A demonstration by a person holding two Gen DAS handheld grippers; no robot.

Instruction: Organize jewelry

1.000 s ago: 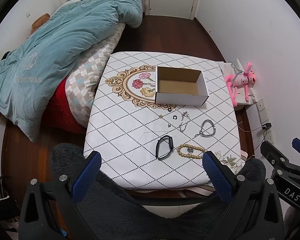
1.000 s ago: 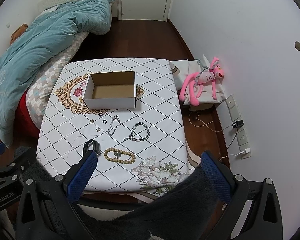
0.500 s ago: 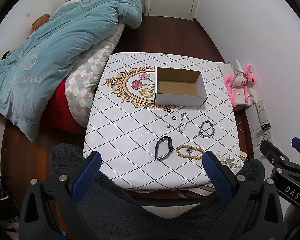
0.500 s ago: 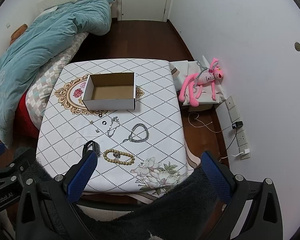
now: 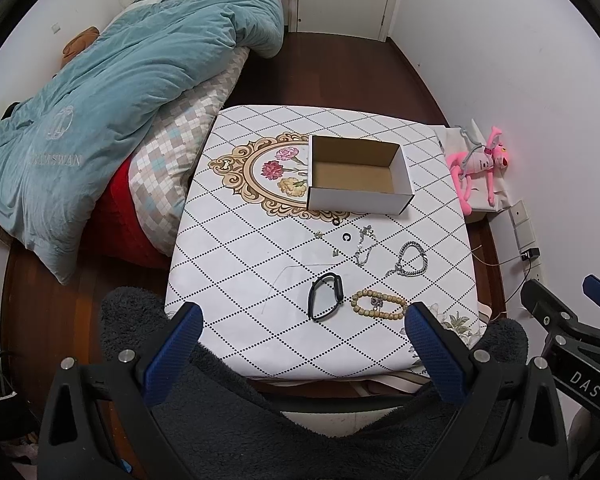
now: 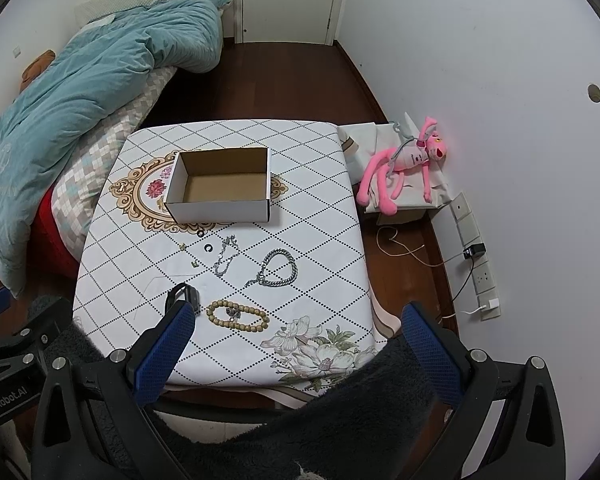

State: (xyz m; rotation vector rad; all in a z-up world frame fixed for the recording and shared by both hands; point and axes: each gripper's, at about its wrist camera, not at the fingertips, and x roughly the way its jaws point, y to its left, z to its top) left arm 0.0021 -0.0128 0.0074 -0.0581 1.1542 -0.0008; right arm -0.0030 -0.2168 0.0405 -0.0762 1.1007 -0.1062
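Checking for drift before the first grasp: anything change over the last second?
Barely. Both views creep slightly toward the table; nothing grasped or released. Left gripper and right gripper stay open and empty. Box, black band, bead bracelet and chains unmoved.

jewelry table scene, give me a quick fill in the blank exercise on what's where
1. The cardboard box holds ____ pieces of jewelry.
2. The wooden bead bracelet lies right beside the ____ watch band.
3. The silver chain bracelet lies on the table, ____ the box.
4. The left gripper and right gripper both stand ____.

Missing words: no; black; outside; open
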